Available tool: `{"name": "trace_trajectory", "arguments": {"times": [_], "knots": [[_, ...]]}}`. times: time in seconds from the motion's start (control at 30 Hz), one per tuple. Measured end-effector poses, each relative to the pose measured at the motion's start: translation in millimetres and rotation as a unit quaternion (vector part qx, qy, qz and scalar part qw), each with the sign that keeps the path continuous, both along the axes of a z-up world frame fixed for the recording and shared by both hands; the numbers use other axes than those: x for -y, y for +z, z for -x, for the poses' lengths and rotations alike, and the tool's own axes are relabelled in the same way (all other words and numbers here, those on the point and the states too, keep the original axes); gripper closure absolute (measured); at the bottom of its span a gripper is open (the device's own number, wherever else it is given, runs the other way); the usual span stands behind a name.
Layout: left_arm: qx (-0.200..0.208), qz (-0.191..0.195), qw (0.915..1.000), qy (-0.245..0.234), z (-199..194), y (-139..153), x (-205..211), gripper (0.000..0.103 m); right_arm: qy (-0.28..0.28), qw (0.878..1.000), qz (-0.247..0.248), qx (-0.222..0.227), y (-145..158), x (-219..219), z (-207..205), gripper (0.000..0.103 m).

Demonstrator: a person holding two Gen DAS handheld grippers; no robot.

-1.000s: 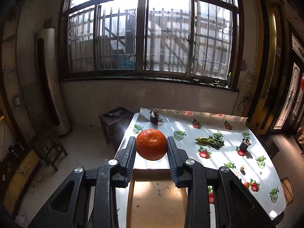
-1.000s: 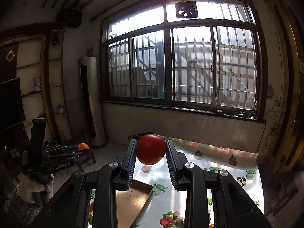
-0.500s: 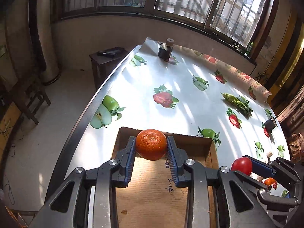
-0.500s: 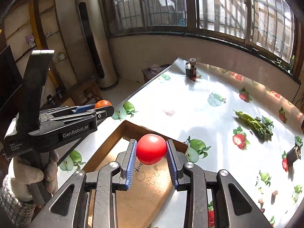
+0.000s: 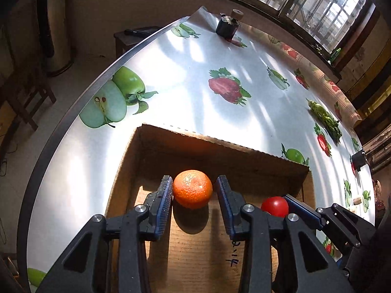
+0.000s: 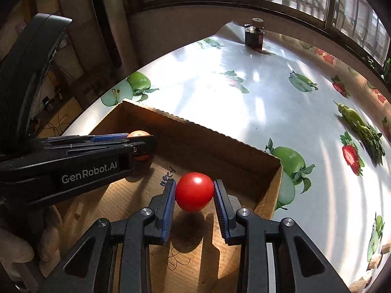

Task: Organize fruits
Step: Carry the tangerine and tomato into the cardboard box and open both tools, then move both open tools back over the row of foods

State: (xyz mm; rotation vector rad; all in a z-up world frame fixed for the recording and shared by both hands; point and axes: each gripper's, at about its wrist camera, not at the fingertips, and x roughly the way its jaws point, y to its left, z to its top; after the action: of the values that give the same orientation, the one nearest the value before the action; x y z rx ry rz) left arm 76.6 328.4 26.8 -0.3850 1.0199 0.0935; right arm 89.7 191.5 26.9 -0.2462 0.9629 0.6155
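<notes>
Now, at lower centre of each view, the left gripper (image 5: 193,190) has opened beside the orange (image 5: 192,189) in the cardboard box (image 5: 220,144), while the right gripper (image 6: 194,191) is clamped on the tomato (image 6: 194,191), probably lowering it inside.

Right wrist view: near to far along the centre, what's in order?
right tongs → red tomato → far wall of the cardboard box → fruit-print tablecloth → small dark container at the table's far end.

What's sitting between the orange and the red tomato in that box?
In the left wrist view, a finger of the left tool separates orange from tomato.
</notes>
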Motion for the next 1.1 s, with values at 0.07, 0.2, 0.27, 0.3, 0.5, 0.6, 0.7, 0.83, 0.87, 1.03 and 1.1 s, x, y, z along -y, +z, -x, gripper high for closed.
{"name": "trace_trajectory", "arguments": {"times": [0.07,0.2,0.27,0.3,0.5,0.6,0.7,0.83,0.87,1.03,1.1], "knots": [[0.005,0.003,1.0000,0.007,2,5,-2,0.057,0.000,1.000,-0.001,0.004,1,-1,0,0.064],[0.020,0.003,0.9995,0.025,12,22,-7,0.055,-0.004,1.000,-0.008,0.021,14,5,4,0.058],[0.034,0.004,0.9989,0.031,22,36,-7,0.055,-0.018,0.999,-0.026,0.031,28,17,8,0.058],[0.042,0.004,0.9985,0.034,28,44,-4,0.054,-0.022,0.998,-0.037,0.033,36,25,12,0.058],[0.099,0.029,0.9946,-0.013,63,88,48,0.044,-0.072,0.992,-0.083,0.058,76,91,47,0.058],[0.116,0.043,0.9905,-0.060,77,98,93,0.039,-0.101,0.988,-0.096,0.068,85,129,68,0.057],[0.120,0.040,0.9870,-0.099,88,101,140,0.039,-0.130,0.983,-0.102,0.078,88,168,89,0.057],[0.132,0.035,0.9819,-0.131,108,100,194,0.039,-0.163,0.977,-0.090,0.101,92,217,113,0.055],[0.134,0.038,0.9810,-0.136,113,99,205,0.039,-0.171,0.976,-0.085,0.107,92,230,118,0.054],[0.137,0.037,0.9801,-0.139,132,88,246,0.039,-0.207,0.966,-0.060,0.145,91,284,139,0.053],[0.145,0.013,0.9804,-0.133,138,85,257,0.039,-0.225,0.958,-0.054,0.167,93,302,147,0.051]]}}
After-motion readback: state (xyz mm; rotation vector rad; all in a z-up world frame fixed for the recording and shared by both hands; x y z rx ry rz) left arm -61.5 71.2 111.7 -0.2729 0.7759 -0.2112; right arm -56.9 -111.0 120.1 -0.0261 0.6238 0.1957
